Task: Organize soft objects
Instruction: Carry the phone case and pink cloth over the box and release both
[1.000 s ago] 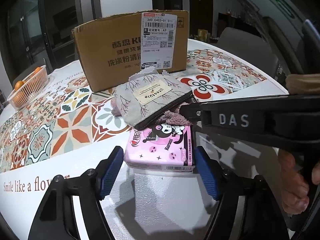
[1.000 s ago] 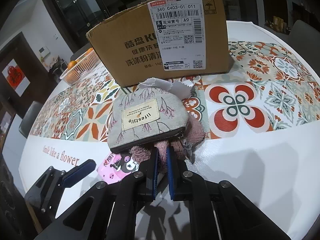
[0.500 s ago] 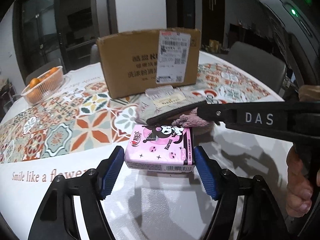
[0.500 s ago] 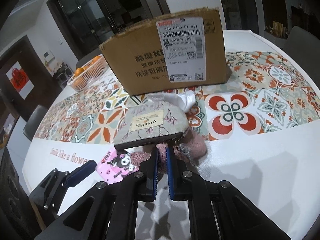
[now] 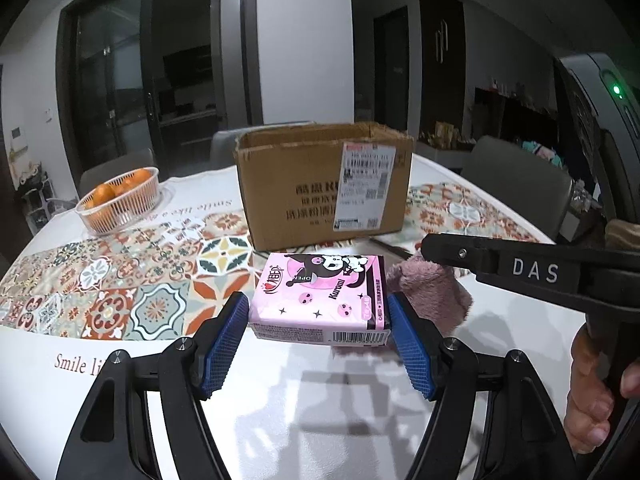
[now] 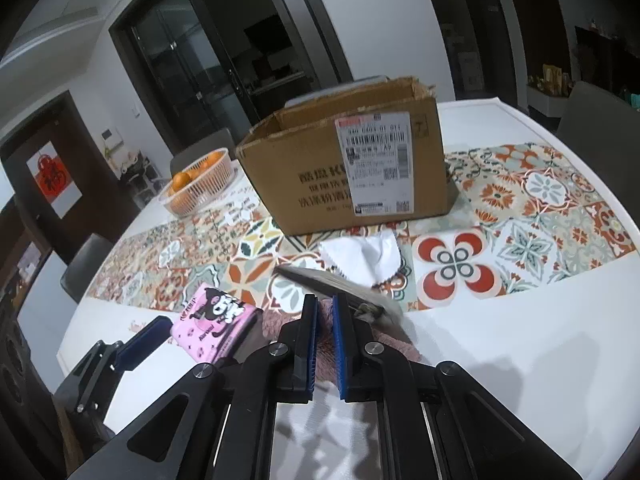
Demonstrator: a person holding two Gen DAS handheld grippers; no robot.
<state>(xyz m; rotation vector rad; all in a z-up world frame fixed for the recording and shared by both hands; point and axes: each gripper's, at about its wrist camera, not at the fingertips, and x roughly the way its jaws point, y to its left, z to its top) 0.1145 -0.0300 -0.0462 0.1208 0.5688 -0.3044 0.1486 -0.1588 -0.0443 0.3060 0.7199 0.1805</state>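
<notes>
A pink tissue pack [image 5: 320, 296] with a cartoon print hangs above the white table, and my left gripper [image 5: 316, 312] is shut on its two sides. The same pack [image 6: 216, 324] shows at the lower left of the right wrist view. My right gripper [image 6: 325, 308] is shut on a pink fluffy cloth [image 6: 396, 340], also held off the table. That cloth [image 5: 428, 292] hangs just right of the pack under the right gripper [image 5: 430, 246]. A grey floral pouch [image 6: 340, 284] lies tilted and blurred against the cloth's far side.
An open cardboard box [image 5: 324, 184] stands behind on the patterned runner [image 5: 120, 280]. A white cloth [image 6: 360, 254] lies in front of the box [image 6: 348, 168]. A basket of oranges [image 5: 120, 200] sits at the far left. A person's hand [image 5: 596, 396] grips the right tool.
Both grippers rose with their loads, so the pack and the fluffy cloth left the table. The grey pouch that rested on the cloth tipped off its top. The box's open top came into view.
</notes>
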